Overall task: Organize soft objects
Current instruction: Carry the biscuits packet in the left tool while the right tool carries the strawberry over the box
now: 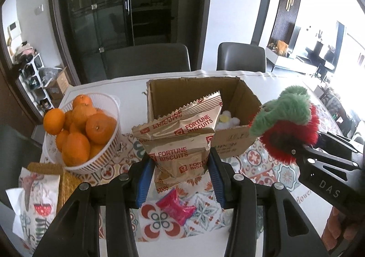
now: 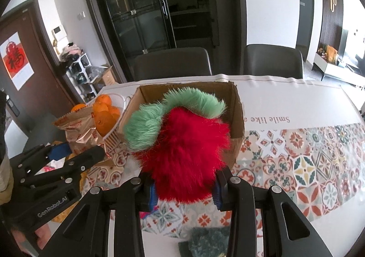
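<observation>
I hold the plush strawberry (image 2: 189, 154) clamped in the right claw (image 2: 184, 188) and the biscuit bag (image 1: 180, 142) clamped in the left claw (image 1: 180, 177). Both hang above the table (image 2: 296, 97), just short of the cardboard box (image 2: 237, 101), which lies straight ahead (open side up). I judge the right claw nearer its opening.

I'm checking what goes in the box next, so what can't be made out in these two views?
- Brown cardboard box interior: left wrist view, gold Fortune Biscuits packet covers most; only a white fluffy item peeks out.
- Same box: right wrist view, red and green furry plush blocks it.
- Dark green textured item: right wrist view, cut off by the bottom edge.
</observation>
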### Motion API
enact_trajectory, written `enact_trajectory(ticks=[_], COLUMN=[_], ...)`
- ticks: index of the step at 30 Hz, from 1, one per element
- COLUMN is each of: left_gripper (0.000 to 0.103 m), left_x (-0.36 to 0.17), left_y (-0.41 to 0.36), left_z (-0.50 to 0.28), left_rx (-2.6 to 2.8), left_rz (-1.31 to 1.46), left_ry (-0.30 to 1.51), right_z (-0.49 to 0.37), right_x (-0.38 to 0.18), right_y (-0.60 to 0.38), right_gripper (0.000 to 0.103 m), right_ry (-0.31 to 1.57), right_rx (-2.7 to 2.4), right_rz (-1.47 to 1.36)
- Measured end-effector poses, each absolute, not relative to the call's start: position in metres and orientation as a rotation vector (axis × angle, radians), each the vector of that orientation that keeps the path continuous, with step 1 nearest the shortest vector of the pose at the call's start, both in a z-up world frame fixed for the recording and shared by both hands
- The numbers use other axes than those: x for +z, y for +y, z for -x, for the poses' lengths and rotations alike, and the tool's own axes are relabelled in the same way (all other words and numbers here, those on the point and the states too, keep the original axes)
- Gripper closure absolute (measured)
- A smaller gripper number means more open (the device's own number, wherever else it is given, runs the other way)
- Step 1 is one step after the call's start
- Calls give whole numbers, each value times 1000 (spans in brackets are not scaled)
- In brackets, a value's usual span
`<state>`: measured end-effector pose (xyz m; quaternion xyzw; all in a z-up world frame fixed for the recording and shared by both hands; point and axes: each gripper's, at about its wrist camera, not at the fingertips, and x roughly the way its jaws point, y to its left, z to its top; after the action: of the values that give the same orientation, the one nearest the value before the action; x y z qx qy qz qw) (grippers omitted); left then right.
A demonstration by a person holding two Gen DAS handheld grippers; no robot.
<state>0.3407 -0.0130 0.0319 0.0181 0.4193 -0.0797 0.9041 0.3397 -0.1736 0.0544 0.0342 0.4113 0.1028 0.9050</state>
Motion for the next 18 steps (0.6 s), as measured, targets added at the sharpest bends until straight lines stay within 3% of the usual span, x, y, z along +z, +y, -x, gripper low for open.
enact_trajectory(ticks=[18], left_gripper=[57], left_x=[28], left_y=[-18], left_z=[-399], left_rx=[-188], left_rz=[-51], left_ry=[888], right_z=[-403], right_x=[47], right_y=[-179], right_gripper=[66], right_ry=[885], right_rx=[213], right_rz=[-67])
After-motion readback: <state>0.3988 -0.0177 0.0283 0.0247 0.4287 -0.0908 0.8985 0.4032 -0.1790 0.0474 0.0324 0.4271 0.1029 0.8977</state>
